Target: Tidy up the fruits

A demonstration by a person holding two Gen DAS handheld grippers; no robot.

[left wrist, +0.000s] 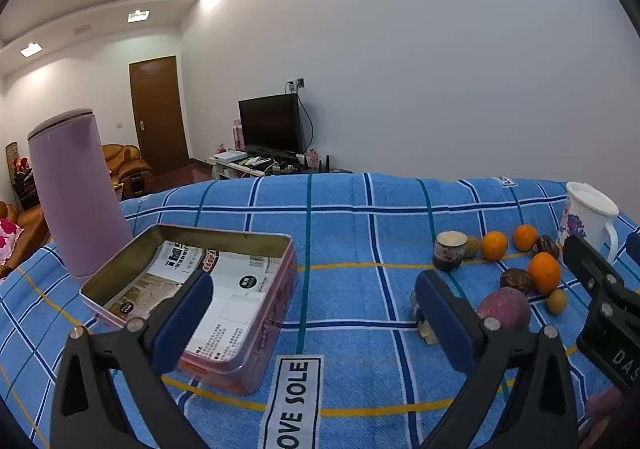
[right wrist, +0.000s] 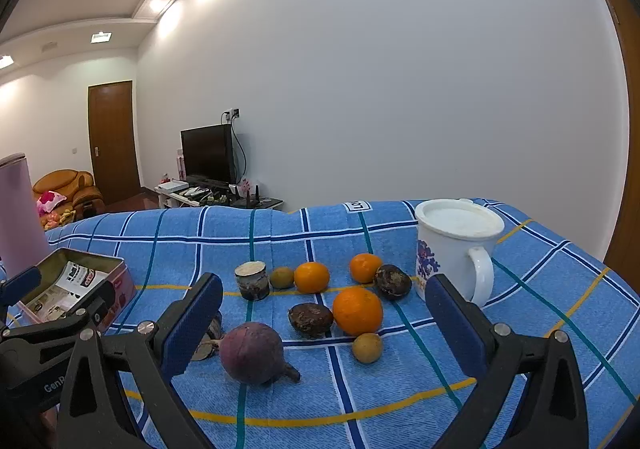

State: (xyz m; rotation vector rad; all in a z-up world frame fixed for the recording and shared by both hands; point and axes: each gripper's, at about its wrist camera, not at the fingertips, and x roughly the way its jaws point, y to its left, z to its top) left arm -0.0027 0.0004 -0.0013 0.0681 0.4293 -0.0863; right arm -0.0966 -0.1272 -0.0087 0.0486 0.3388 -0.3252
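While fruits lie loose, the tin (left wrist: 276, 281) holds paper (left wrist: 224, 297).

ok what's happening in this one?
A person holds two grippers over a table with a blue plaid cloth, about to sort fruit. Both the left gripper and the right gripper are open and empty. Oranges, dark passion fruits, small brown fruits and a purple round fruit lie loose near a white mug. The open tin to the left holds only printed paper; no fruit has gone in yet.
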